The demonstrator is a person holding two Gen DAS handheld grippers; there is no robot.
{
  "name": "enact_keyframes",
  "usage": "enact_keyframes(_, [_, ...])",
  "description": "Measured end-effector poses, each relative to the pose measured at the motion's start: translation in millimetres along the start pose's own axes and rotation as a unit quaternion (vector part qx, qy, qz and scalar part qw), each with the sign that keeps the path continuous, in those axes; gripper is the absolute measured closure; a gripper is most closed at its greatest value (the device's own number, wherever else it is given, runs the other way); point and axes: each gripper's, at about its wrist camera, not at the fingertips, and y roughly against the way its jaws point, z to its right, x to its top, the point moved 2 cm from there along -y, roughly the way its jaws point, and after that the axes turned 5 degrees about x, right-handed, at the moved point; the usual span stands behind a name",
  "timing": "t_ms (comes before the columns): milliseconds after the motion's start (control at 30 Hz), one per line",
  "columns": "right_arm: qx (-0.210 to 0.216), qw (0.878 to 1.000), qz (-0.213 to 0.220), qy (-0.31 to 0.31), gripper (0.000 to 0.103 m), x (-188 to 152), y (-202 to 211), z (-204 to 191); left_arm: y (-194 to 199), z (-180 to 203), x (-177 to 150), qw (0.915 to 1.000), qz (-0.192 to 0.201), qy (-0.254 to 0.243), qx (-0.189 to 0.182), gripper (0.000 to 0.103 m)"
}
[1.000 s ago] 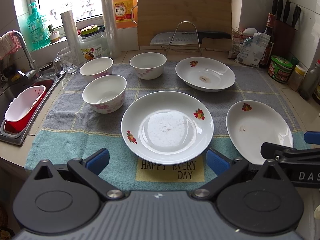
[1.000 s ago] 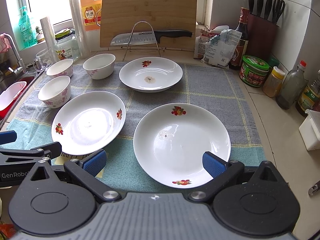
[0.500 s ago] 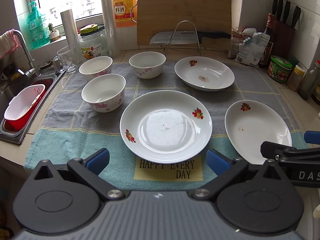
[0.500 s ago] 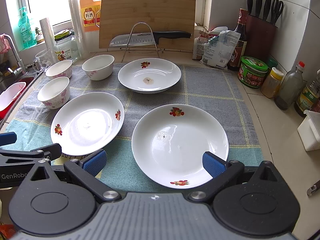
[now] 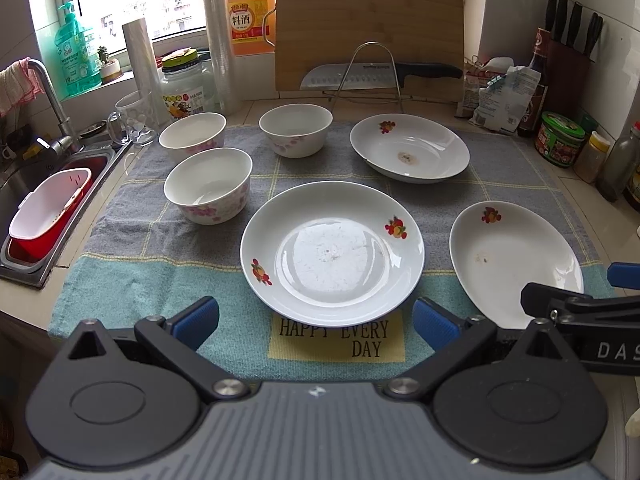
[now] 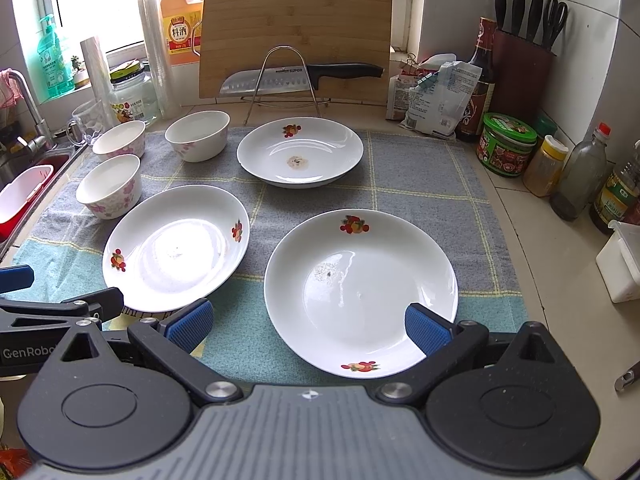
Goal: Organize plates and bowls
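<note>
Three white plates with fruit prints lie on a towel: a near-left plate (image 5: 332, 254) (image 6: 176, 246), a near-right plate (image 5: 514, 264) (image 6: 360, 292) and a far plate (image 5: 408, 148) (image 6: 300, 152) with a brown stain. Three white bowls with pink flowers stand at the left: nearest (image 5: 208, 184) (image 6: 109, 186), far-left (image 5: 193, 136) (image 6: 119, 140), far-middle (image 5: 296, 124) (image 6: 197, 134). My left gripper (image 5: 316, 320) is open just in front of the near-left plate. My right gripper (image 6: 308, 326) is open, its fingers either side of the near-right plate's front rim.
A grey and teal towel (image 5: 160, 240) covers the counter. At the left is a sink (image 5: 24, 184) with a red and white basket (image 5: 48, 212). Behind are a cutting board (image 5: 368, 28), a knife on a wire rack (image 5: 380, 72), jars and bottles (image 6: 508, 144), and a knife block (image 6: 520, 72).
Both views have drawn back slightly; the plates and bowls appear a little farther off. Nothing was gripped or moved.
</note>
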Motion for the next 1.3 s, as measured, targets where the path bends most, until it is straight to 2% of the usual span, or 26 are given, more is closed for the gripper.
enact_keyframes(500, [0.000,1.000,0.005,0.000,0.000,-0.2,1.9,4.0,1.4,3.6,2.3,1.0000,0.001,0.000,-0.005,0.001])
enact_keyframes(867, [0.007,0.999,0.028,0.018,0.000,-3.3,5.8,15.1,3.9,8.8,-0.1,0.9992,0.019,0.012,-0.032,0.001])
enact_keyframes(1100, [0.023,0.998,0.039,0.031,0.000,-15.9,2.5,31.3,2.8,11.0,-4.1,0.9988,0.032,0.018,-0.034,0.001])
enact_keyframes(1300, [0.034,0.997,0.049,0.046,0.000,-31.4,-3.0,50.3,0.5,13.4,-8.4,0.9981,0.030,0.022,-0.050,0.001])
